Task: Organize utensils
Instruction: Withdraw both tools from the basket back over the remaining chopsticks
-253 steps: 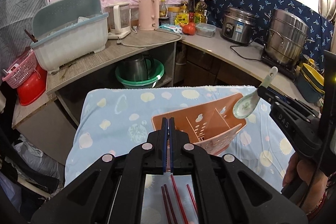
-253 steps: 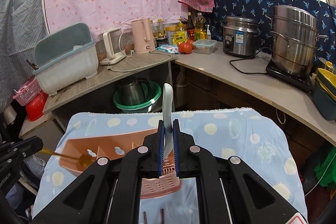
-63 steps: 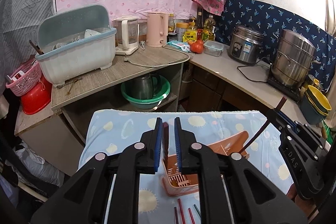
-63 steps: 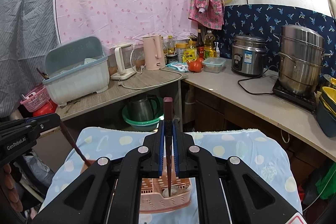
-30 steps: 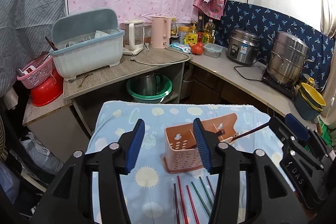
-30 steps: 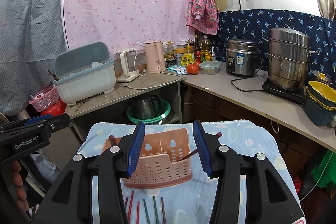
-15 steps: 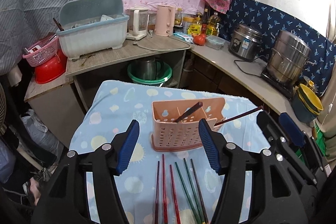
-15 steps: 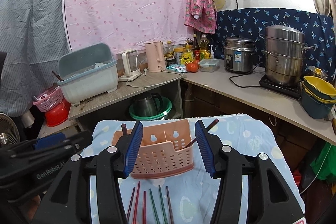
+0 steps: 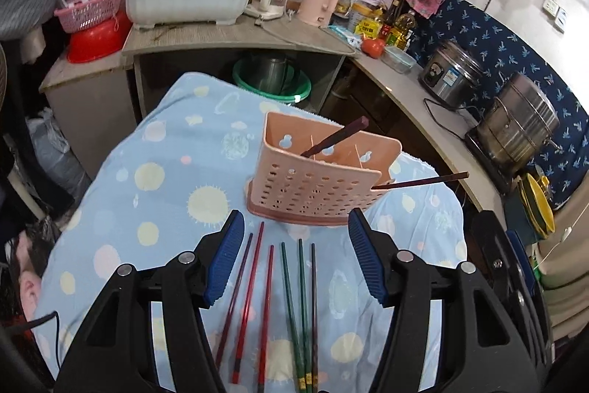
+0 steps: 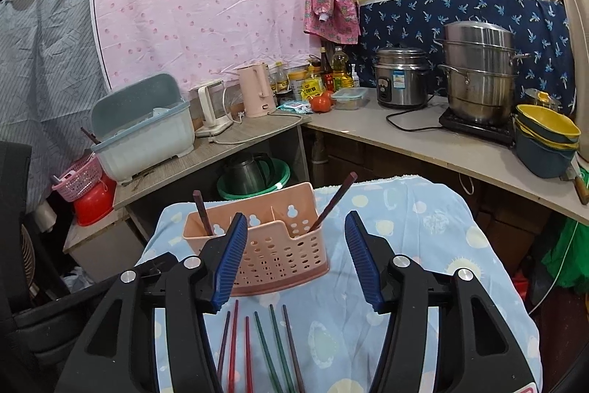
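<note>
A pink perforated utensil holder (image 9: 316,179) (image 10: 272,245) stands on the blue patterned tablecloth (image 9: 165,179). One dark chopstick (image 9: 335,137) leans in its left compartment and another (image 9: 423,182) sticks out at its right end; both show in the right wrist view (image 10: 201,212) (image 10: 333,201). Several red, green and dark chopsticks (image 9: 279,301) (image 10: 257,348) lie on the cloth in front of the holder. My left gripper (image 9: 296,256) is open and empty above them. My right gripper (image 10: 292,260) is open and empty, just before the holder.
A counter behind holds a blue-grey dish bin (image 10: 141,131), a pink kettle (image 10: 256,94), a rice cooker (image 10: 401,81) and a steel steamer pot (image 10: 478,72). Yellow and blue bowls (image 10: 545,142) sit at the right. A green basin (image 9: 270,81) sits under the counter.
Both grippers opened and let their chopsticks drop into the holder, then drew back and lower over the loose chopsticks. The left view now looks steeply down.
</note>
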